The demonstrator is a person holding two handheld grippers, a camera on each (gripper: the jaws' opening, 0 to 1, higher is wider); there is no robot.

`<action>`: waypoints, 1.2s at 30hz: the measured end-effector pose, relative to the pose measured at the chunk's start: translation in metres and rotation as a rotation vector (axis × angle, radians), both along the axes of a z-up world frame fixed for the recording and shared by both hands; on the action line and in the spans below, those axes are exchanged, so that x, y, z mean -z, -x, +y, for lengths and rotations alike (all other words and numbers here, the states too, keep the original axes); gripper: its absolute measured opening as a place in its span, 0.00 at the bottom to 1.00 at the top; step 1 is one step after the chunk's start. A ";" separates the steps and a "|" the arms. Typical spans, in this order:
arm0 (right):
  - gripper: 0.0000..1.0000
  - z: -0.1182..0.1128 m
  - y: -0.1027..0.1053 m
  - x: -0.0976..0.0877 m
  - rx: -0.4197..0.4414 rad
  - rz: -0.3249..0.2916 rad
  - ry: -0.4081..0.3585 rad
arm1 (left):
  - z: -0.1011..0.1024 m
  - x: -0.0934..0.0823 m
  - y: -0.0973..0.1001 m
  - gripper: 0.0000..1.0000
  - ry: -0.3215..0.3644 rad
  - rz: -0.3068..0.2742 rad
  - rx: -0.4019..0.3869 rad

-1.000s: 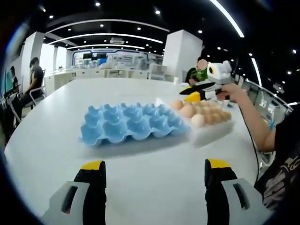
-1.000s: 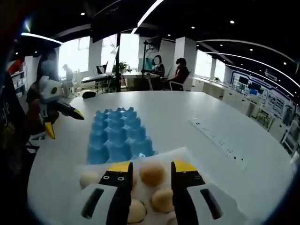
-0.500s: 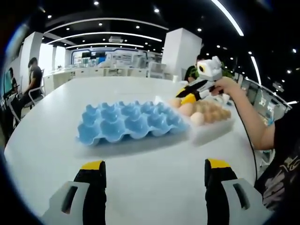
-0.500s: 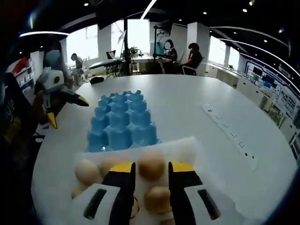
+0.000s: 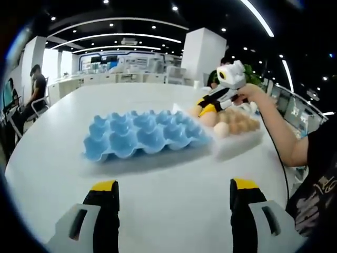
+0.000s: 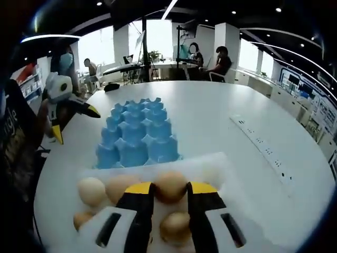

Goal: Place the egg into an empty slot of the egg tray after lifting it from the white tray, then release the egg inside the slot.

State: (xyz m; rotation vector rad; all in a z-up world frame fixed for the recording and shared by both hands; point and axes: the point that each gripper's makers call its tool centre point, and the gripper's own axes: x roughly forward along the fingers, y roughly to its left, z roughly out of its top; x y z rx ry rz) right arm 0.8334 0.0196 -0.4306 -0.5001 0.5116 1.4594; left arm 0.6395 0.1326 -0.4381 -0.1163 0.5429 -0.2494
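Observation:
In the right gripper view, my right gripper [image 6: 170, 188] sits low over the white tray [image 6: 210, 164], its yellow-tipped jaws closed against both sides of a brown egg [image 6: 169, 184] that rests in the tray. Other eggs [image 6: 92, 191] lie around it. Just beyond stands the blue egg tray [image 6: 137, 138], its slots bare. The left gripper [image 6: 75, 125] hovers open at the left. In the left gripper view, my left gripper [image 5: 174, 197] is open above the table, short of the blue egg tray [image 5: 142, 139]. A hand holds the right gripper [image 5: 206, 107] down at the white tray [image 5: 237, 141].
A white power strip [image 6: 260, 155] lies on the round white table [image 5: 168, 174] to the right of the trays. People sit at desks beyond the table's far edge [image 6: 221, 57]. A person's arm [image 5: 279, 134] reaches over the table's right side.
The right gripper has come lower over the white tray and its jaws have narrowed onto one egg. The left gripper stays open and has drifted only slightly.

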 end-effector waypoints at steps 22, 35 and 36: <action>0.27 0.008 -0.016 -0.008 0.073 0.115 -0.069 | -0.019 -0.007 -0.004 0.88 -0.001 -0.009 0.041; 0.27 0.011 -0.021 -0.020 0.125 0.180 -0.130 | -0.018 -0.005 -0.006 0.88 0.010 -0.010 0.046; 0.27 0.011 -0.021 -0.020 0.127 0.181 -0.130 | -0.018 -0.006 -0.007 0.86 0.007 -0.020 0.049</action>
